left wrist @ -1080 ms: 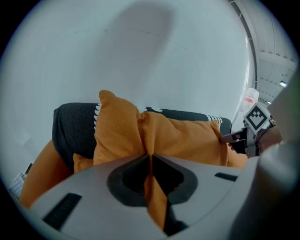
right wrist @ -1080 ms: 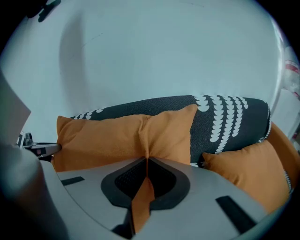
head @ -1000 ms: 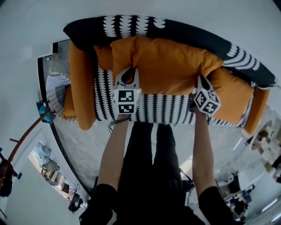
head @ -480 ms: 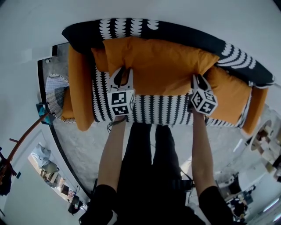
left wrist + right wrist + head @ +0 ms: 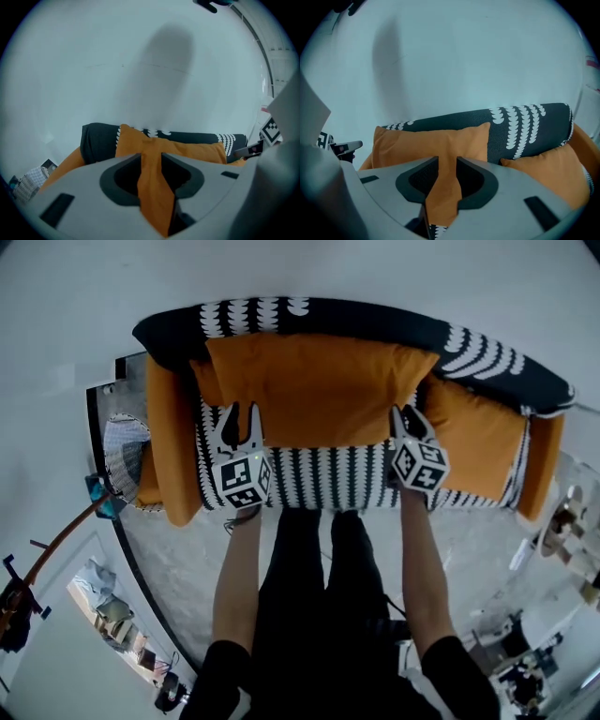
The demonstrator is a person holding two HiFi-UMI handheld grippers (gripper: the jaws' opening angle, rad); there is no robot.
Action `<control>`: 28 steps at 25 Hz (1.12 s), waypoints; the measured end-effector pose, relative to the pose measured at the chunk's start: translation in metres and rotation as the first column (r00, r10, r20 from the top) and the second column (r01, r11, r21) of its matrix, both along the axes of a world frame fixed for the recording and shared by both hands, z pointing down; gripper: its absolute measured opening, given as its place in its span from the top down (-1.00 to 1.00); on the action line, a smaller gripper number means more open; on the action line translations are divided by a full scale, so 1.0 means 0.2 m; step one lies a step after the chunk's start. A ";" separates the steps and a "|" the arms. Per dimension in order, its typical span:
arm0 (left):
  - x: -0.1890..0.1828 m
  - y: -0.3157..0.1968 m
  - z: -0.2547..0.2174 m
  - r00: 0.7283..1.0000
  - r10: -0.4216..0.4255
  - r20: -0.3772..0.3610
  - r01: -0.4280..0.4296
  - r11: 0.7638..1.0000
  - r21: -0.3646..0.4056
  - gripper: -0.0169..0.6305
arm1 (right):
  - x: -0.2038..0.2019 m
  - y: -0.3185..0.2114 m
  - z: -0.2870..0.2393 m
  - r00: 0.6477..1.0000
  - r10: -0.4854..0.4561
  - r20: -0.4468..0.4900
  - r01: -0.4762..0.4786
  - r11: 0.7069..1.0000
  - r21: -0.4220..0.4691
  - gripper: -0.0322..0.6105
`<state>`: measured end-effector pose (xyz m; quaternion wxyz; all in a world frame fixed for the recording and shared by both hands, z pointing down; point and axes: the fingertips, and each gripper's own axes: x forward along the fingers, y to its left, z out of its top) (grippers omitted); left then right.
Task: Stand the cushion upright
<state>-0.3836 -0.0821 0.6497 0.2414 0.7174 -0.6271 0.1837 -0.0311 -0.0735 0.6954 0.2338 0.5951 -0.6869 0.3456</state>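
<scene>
The sofa [image 5: 375, 322] fills the upper frame; the orange cushion [image 5: 319, 390] stands upright on it, upper centre. Let go cleanly: draw the left gripper [image 5: 242, 418] and right gripper [image 5: 407, 418] straight back without tugging it over; their jaws have just been opening and stand apart, with orange fabric seemingly still between them, unpinched. Against a second ago, the cushion sits flatter and squarer.
</scene>
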 end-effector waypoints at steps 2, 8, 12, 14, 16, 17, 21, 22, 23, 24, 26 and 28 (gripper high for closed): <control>0.06 0.05 -0.08 1.000 0.014 -0.019 -0.014 1.000 0.006 0.54 | 0.00 0.04 -0.08 1.000 0.006 0.022 -0.006 1.000 0.012 0.63; 0.40 0.23 -0.37 0.989 0.101 -0.107 -0.098 0.995 0.031 0.95 | -0.02 0.17 -0.39 0.998 0.008 0.065 -0.012 0.998 0.064 0.91; 0.61 0.29 -0.56 0.975 0.156 -0.157 -0.150 0.987 0.052 0.95 | -0.03 0.23 -0.58 0.997 -0.027 0.079 0.019 0.995 0.102 0.91; 0.69 0.32 -0.69 0.968 0.191 -0.161 -0.182 0.981 0.069 0.95 | -0.04 0.26 -0.69 0.996 -0.038 0.087 0.026 0.991 0.130 0.91; 0.77 0.39 -0.83 0.961 0.224 -0.163 -0.213 0.974 0.083 0.95 | -0.05 0.34 -0.84 0.995 -0.049 0.089 0.035 0.987 0.156 0.91; 0.82 0.44 -0.89 0.957 0.240 -0.162 -0.228 0.969 0.091 0.95 | -0.04 0.39 -0.90 0.995 -0.054 0.089 0.039 0.985 0.167 0.91; 1.01 0.61 -1.09 0.936 0.312 -0.159 -0.295 0.947 0.126 0.95 | 0.03 0.57 -1.12 0.993 -0.074 0.094 0.052 0.975 0.217 0.91; 1.05 0.66 -1.12 0.933 0.323 -0.160 -0.305 0.944 0.124 0.95 | 0.04 0.62 -1.17 0.992 -0.078 0.096 0.054 0.971 0.231 0.91; 1.09 0.71 -1.15 0.931 0.327 -0.160 -0.310 0.943 0.123 0.95 | 0.07 0.67 -1.21 0.992 -0.081 0.099 0.055 0.968 0.244 0.91; 1.13 0.75 -1.18 0.931 0.328 -0.158 -0.311 0.942 0.124 0.95 | 0.09 0.71 -1.26 0.991 -0.082 0.102 0.053 0.965 0.258 0.91; 1.20 0.81 -1.24 0.935 0.318 -0.160 -0.299 0.945 0.132 0.95 | 0.16 0.77 -1.34 0.991 -0.085 0.106 0.051 0.956 0.288 0.91; 1.27 0.86 -1.31 0.938 0.308 -0.159 -0.285 0.947 0.151 0.95 | 0.22 0.83 -1.41 0.991 -0.088 0.105 0.051 0.948 0.313 0.91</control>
